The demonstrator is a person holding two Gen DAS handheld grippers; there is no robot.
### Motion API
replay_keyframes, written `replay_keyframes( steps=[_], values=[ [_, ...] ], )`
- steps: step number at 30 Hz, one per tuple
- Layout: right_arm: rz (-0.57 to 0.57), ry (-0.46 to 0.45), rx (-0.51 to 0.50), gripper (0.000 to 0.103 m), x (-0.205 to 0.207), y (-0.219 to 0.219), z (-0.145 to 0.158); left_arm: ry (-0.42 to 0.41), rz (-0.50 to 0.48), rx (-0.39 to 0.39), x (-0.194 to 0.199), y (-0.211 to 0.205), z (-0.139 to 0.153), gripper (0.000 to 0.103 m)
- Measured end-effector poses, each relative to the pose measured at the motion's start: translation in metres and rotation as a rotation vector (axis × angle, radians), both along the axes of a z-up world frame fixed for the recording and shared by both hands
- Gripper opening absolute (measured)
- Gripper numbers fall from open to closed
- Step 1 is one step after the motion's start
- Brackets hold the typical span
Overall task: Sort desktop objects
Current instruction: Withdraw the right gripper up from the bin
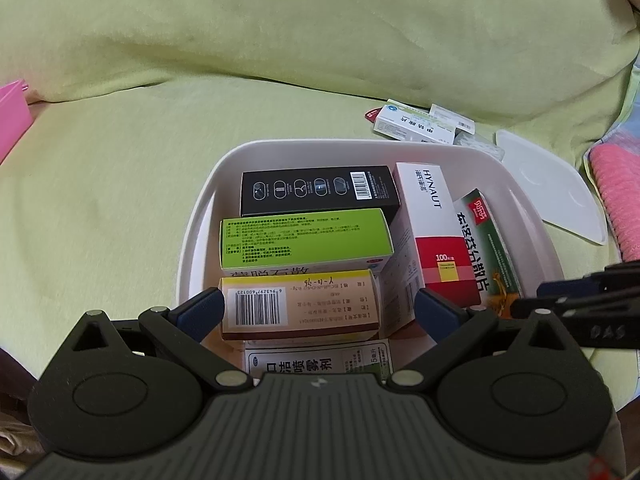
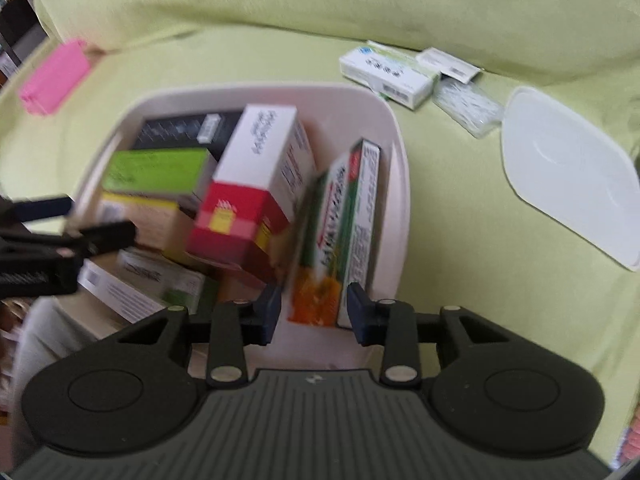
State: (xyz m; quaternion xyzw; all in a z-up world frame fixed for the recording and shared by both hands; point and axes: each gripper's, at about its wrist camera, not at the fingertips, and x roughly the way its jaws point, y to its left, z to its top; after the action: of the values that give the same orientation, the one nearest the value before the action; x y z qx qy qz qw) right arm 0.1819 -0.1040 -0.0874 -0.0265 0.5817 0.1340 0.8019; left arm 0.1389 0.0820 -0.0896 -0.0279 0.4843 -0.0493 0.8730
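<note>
White bin (image 1: 200, 208) nearly packed; my right gripper (image 2: 314, 312) straddles green box (image 2: 340, 232), jaws apart, no grip seen. Left gripper (image 1: 318, 312) open, empty. Next: fetch loose boxes (image 2: 386, 76) beside bin.

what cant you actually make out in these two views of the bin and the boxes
- Spray box, left wrist view: its near part is hidden by the left gripper.
- Right wrist view: motion blur makes the print on the red and white box and the green box unreadable.
- Boxes outside the bin: print too small to read in the left wrist view.
- Bin floor: covered by boxes in both views.
- Pink object: cut off by the left edge.
</note>
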Motion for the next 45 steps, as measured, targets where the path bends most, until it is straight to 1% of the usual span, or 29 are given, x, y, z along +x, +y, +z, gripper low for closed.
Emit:
replay_keyframes(
  steps=[2, 7, 9, 10, 12, 14, 17, 18, 23, 26, 29, 31, 35, 36, 38, 40, 42, 44, 45],
  values=[
    [0.019, -0.004, -0.049, 0.032, -0.001, 0.008, -0.006, -0.001, -0.001, -0.003, -0.001, 0.000, -0.001, 0.101],
    [0.124, -0.056, -0.239, 0.032, -0.011, 0.038, -0.020, 0.005, -0.001, -0.016, -0.002, 0.004, -0.004, 0.101],
    [0.152, -0.069, -0.281, 0.032, -0.014, 0.045, -0.025, 0.007, 0.001, -0.020, -0.003, 0.005, -0.004, 0.101],
    [0.156, -0.071, -0.274, 0.036, -0.015, 0.045, -0.026, 0.008, 0.002, -0.021, -0.004, 0.006, -0.005, 0.101],
    [0.163, -0.077, -0.260, 0.039, -0.017, 0.046, -0.027, 0.009, 0.003, -0.021, -0.004, 0.005, -0.005, 0.101],
    [0.183, -0.105, -0.236, 0.039, -0.018, 0.046, -0.025, 0.010, 0.003, -0.022, -0.005, 0.005, -0.005, 0.101],
    [0.193, -0.118, -0.174, 0.039, -0.018, 0.043, -0.021, 0.011, 0.004, -0.023, -0.006, 0.005, -0.005, 0.101],
    [0.184, -0.124, -0.160, 0.036, -0.018, 0.041, -0.019, 0.011, 0.004, -0.023, -0.007, 0.005, -0.005, 0.101],
    [0.111, -0.108, -0.093, 0.036, -0.016, 0.028, -0.013, 0.013, 0.002, -0.023, -0.008, 0.003, -0.005, 0.101],
    [0.067, -0.108, -0.127, 0.036, -0.014, 0.023, -0.016, 0.013, -0.006, -0.019, -0.008, 0.000, -0.006, 0.101],
    [0.089, -0.121, -0.145, 0.036, -0.013, 0.029, -0.020, 0.015, -0.008, -0.017, -0.008, -0.001, -0.006, 0.101],
    [0.136, -0.140, -0.174, 0.036, -0.015, 0.037, -0.022, 0.017, -0.006, -0.017, -0.008, 0.000, -0.007, 0.101],
    [0.279, -0.202, -0.252, 0.042, -0.026, 0.057, -0.027, 0.023, -0.001, -0.016, -0.007, 0.002, -0.009, 0.101],
    [0.293, -0.209, -0.252, 0.045, -0.028, 0.058, -0.027, 0.024, 0.001, -0.017, -0.007, 0.002, -0.009, 0.101],
    [0.321, -0.223, -0.252, 0.045, -0.030, 0.060, -0.027, 0.027, 0.006, -0.020, -0.007, 0.003, -0.010, 0.101],
    [0.350, -0.244, -0.216, 0.045, -0.032, 0.061, -0.022, 0.025, 0.007, -0.021, -0.008, 0.004, -0.011, 0.101],
    [0.364, -0.247, -0.136, 0.044, -0.030, 0.059, -0.016, 0.022, 0.007, -0.020, -0.008, 0.005, -0.010, 0.101],
    [0.328, -0.227, -0.047, 0.044, -0.024, 0.055, -0.012, 0.021, 0.010, -0.018, -0.009, 0.006, -0.010, 0.101],
    [0.299, -0.216, -0.016, 0.040, -0.021, 0.051, -0.011, 0.020, 0.012, -0.017, -0.009, 0.007, -0.010, 0.101]
  ],
)
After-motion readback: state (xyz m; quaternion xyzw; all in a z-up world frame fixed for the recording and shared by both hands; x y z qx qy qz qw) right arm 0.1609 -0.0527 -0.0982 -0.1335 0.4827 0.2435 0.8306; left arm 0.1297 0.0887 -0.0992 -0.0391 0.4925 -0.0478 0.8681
